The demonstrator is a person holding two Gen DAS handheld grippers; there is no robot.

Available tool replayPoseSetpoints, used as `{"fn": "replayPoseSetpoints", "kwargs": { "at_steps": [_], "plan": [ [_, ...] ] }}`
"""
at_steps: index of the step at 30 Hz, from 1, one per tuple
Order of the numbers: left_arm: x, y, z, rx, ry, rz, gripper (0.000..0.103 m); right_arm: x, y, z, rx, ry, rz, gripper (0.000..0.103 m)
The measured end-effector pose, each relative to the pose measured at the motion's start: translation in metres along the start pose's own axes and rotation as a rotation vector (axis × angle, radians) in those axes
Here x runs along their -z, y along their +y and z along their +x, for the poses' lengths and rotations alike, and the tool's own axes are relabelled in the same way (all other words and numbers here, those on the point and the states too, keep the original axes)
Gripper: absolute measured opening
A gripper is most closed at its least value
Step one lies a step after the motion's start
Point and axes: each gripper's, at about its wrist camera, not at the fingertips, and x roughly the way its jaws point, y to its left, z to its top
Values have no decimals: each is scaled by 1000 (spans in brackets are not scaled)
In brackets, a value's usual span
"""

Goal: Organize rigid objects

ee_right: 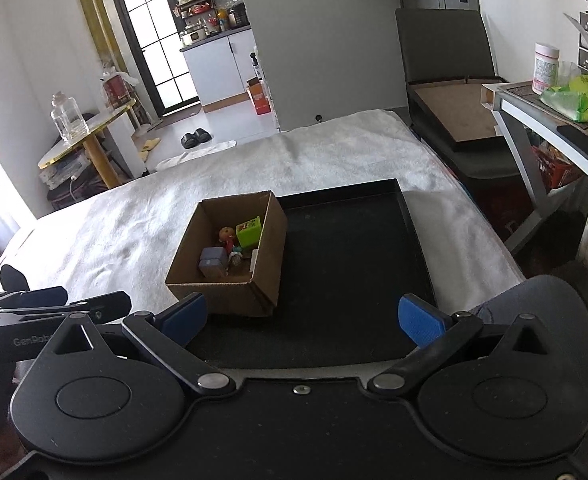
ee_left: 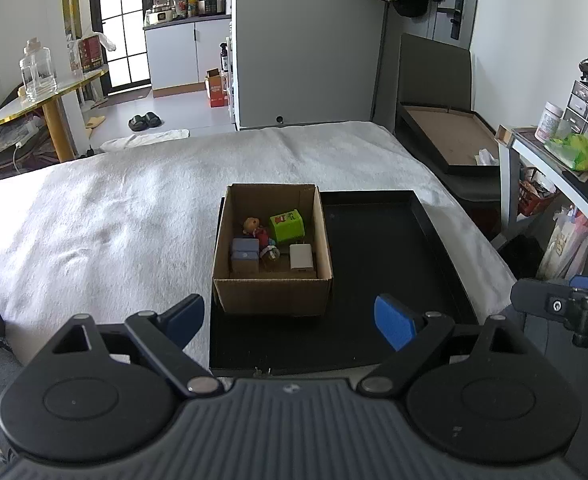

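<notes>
I hold both tools, left [ee_left: 290, 320] and right [ee_right: 302, 320], released and empty near the cardboard box [ee_left: 272, 292] of toys on the black tray's [ee_left: 373, 280] left; next, I judge, comes reaching in.

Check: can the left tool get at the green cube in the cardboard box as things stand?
Probably yes. The cardboard box is open-topped, the green cube sits near its far wall with its top exposed, and the left tool is open and empty. The doll close beside the cube may crowd one finger.
</notes>
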Motion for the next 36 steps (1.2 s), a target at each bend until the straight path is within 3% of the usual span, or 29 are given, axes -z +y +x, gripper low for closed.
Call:
{"fn": "replayPoseSetpoints", "kwargs": {
  "at_steps": [36],
  "plan": [
    [0, -1, -4, 16, -7, -4, 91, 5, 6, -6, 59, -13, -18, 103]
  ]
}}
